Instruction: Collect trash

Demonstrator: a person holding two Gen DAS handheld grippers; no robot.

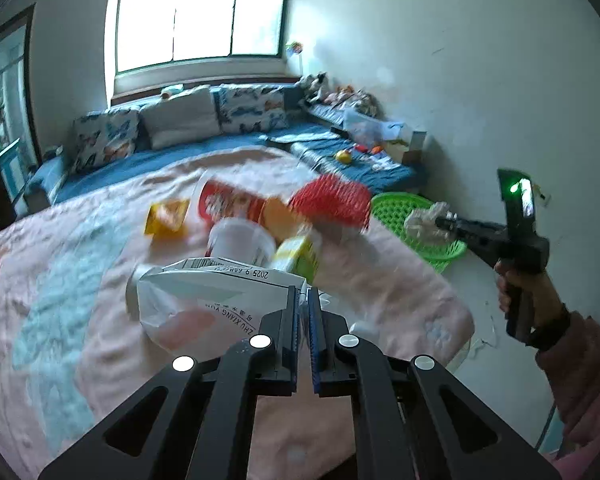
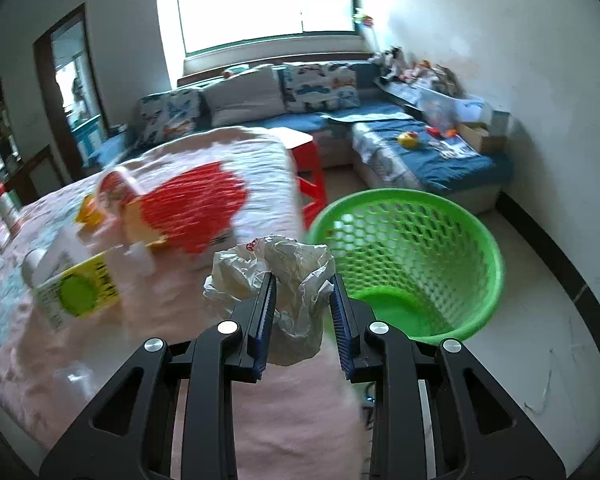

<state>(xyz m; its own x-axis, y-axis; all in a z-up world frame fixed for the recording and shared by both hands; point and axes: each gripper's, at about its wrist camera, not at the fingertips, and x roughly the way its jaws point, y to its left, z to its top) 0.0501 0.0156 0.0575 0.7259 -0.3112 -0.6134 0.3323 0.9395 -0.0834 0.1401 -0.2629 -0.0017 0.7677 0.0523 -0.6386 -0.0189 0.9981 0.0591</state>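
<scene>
I am holding a white plastic bag (image 1: 188, 300) with my left gripper (image 1: 304, 300), its jaws pressed together on the bag's edge, lifting it over the pink blanket (image 1: 60, 280) on the desk. My right gripper (image 2: 302, 292) is clamping a crumpled white wrapper (image 2: 288, 264) between its jaws, just beside the rim of the green basket (image 2: 472, 216) that is standing on the floor. More trash is lying on the blanket: a white tub (image 1: 242, 240), a yellow-green carton (image 1: 296, 256), a red cup (image 1: 232, 204), a yellow packet (image 1: 168, 216) and a red mesh piece (image 1: 332, 200), blurred in both views
</scene>
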